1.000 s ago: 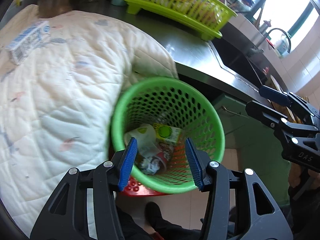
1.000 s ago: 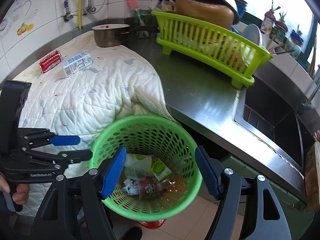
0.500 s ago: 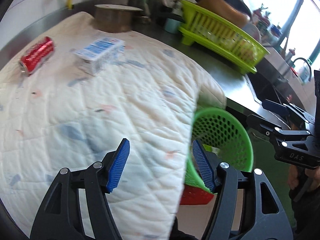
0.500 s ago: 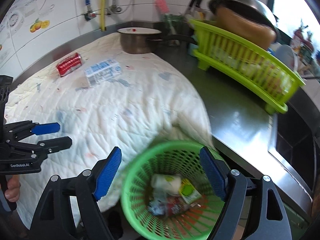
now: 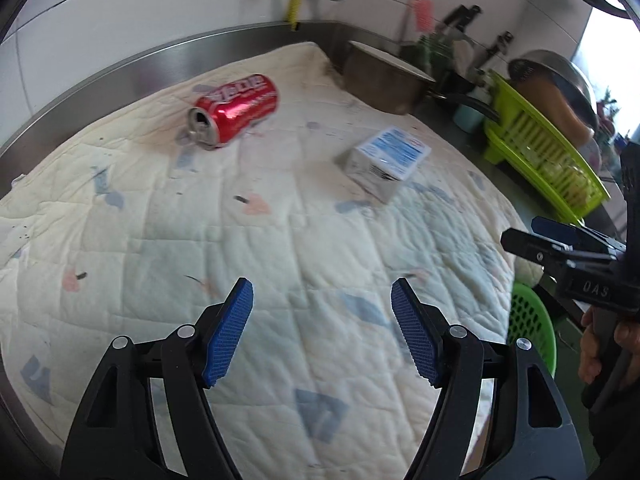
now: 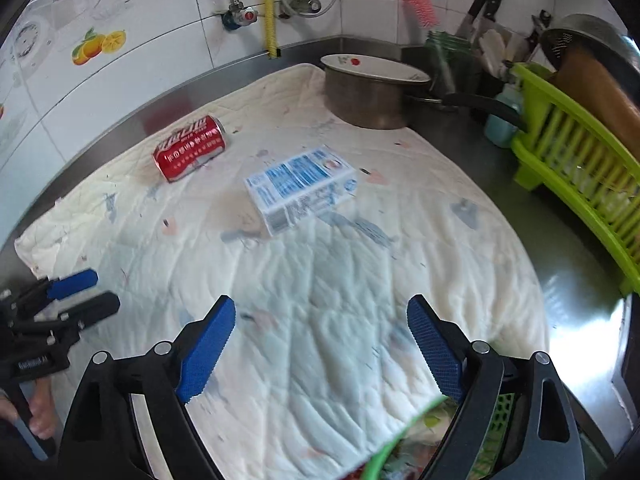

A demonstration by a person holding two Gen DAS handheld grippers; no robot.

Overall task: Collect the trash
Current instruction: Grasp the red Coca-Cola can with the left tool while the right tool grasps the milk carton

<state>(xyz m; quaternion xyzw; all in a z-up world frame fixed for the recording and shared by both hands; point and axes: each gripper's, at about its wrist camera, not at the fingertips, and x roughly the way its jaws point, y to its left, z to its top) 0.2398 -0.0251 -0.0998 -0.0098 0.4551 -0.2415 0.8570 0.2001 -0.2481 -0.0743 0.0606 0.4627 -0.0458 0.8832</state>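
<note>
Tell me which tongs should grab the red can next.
Probably the left tongs: open, empty, on the side of the red can. The right tongs, also open, face the milk carton.

A steel counter [image 6: 520, 216] carried a stained quilted pad [image 6: 320, 280]. On the pad lay a red can [image 6: 190, 148] on its side and a blue-white carton [image 6: 300, 188], well apart.

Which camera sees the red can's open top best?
The left wrist view. There the can lies with its opened top facing the camera, so the drinking hole shows. In the right wrist view the can shows only its printed side; the top points away.
</note>
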